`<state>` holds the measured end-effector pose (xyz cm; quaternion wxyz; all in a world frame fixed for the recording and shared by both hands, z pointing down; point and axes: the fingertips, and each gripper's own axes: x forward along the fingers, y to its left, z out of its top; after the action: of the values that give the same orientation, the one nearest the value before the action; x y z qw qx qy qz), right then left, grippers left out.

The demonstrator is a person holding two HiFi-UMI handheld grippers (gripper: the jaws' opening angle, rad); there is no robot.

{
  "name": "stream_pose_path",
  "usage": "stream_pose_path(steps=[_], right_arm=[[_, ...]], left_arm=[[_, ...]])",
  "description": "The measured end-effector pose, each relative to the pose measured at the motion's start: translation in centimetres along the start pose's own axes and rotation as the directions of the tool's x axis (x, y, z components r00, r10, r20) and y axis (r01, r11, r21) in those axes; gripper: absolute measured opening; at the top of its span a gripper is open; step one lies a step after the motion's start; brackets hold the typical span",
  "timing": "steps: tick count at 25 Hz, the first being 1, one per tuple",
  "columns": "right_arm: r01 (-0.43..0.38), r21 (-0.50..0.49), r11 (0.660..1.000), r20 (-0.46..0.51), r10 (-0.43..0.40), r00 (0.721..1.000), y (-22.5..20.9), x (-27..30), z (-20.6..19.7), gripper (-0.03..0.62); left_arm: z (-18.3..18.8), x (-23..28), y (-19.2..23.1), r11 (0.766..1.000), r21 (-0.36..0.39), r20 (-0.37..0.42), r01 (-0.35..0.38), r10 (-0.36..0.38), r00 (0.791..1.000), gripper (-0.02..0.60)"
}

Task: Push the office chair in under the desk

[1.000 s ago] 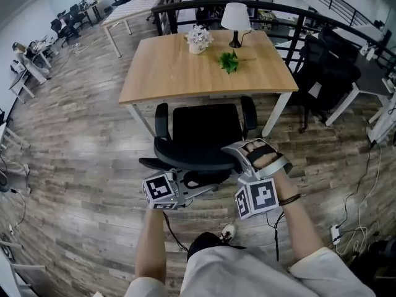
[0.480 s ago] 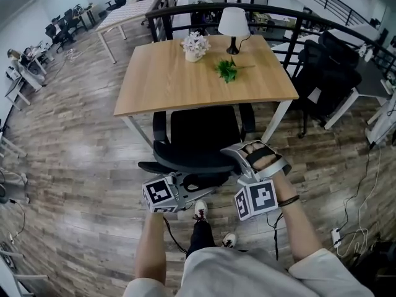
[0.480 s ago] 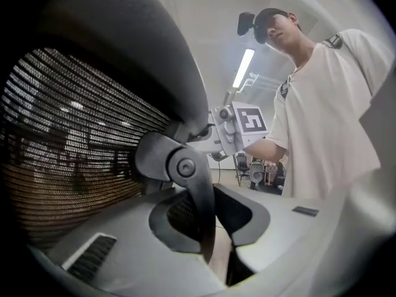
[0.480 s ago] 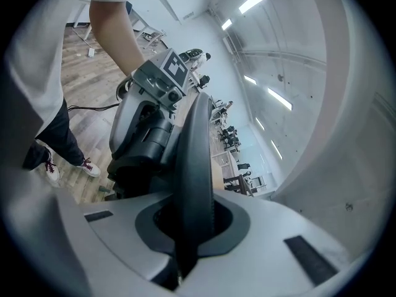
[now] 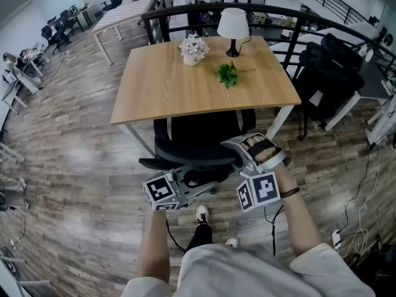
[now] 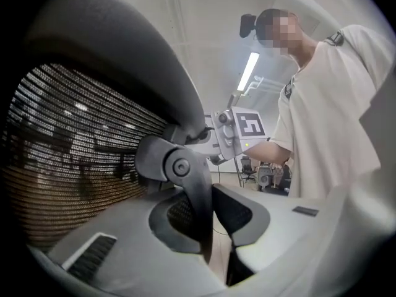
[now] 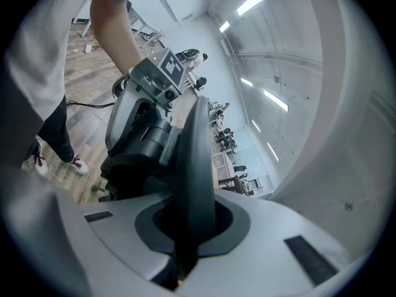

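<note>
Head view: the office chair has rolled further beneath the desk than a second ago, its armrests now at the desktop's near edge, so the push looks well along but probably unfinished. The left gripper is clamped on a hinged bracket behind the mesh back; the right gripper pinches the backrest rim. Casters and the seat's front are hidden, leaving the remaining clearance under the desk unclear.

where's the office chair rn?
Head view, centre: the office chair sits partly under the near edge of the wooden desk, backrest toward the person, with the left gripper and right gripper clamped on its back.
</note>
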<state>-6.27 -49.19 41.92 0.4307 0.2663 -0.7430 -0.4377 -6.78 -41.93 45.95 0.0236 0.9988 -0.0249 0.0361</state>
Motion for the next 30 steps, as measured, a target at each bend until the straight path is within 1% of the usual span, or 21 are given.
stream_pose_path(steps=[2,4,8,10,15,30], right_arm=[[-0.005,-0.007,1.0,0.009,0.005,1.0,-0.7,1.0,-0.5,0.037],[0.006,-0.026,1.0,0.014,-0.006,1.0,-1.3,1.7,-1.0,0.037],[0.073,-0.089,0.993,0.037,-0.07,0.997,-2.4,3.1,-1.5,0.046],[0.091,-0.102,0.991,0.047,-0.086,0.995,-2.9,3.8,-1.9,0.049],[0.1,-0.102,0.99,0.051,-0.095,0.994,-4.3,5.6,-3.0,0.054],[0.117,-0.087,0.989,0.036,-0.114,0.993,-8.2,10.8,-7.7,0.055]], left_arm=[[0.2,0.1,1.2,1.0,-0.005,-0.004,0.003,-0.003,1.0,0.083],[0.4,0.2,2.3,1.0,-0.008,-0.006,0.008,-0.008,1.0,0.083],[0.5,0.2,4.3,1.0,-0.013,0.0,0.007,-0.007,1.0,0.084],[0.6,0.2,5.2,1.0,-0.011,0.0,0.011,-0.011,1.0,0.084],[0.8,0.4,7.8,1.0,-0.02,-0.001,0.01,-0.01,1.0,0.086],[1.5,2.3,15.7,1.0,-0.013,0.012,0.014,-0.014,1.0,0.092]])
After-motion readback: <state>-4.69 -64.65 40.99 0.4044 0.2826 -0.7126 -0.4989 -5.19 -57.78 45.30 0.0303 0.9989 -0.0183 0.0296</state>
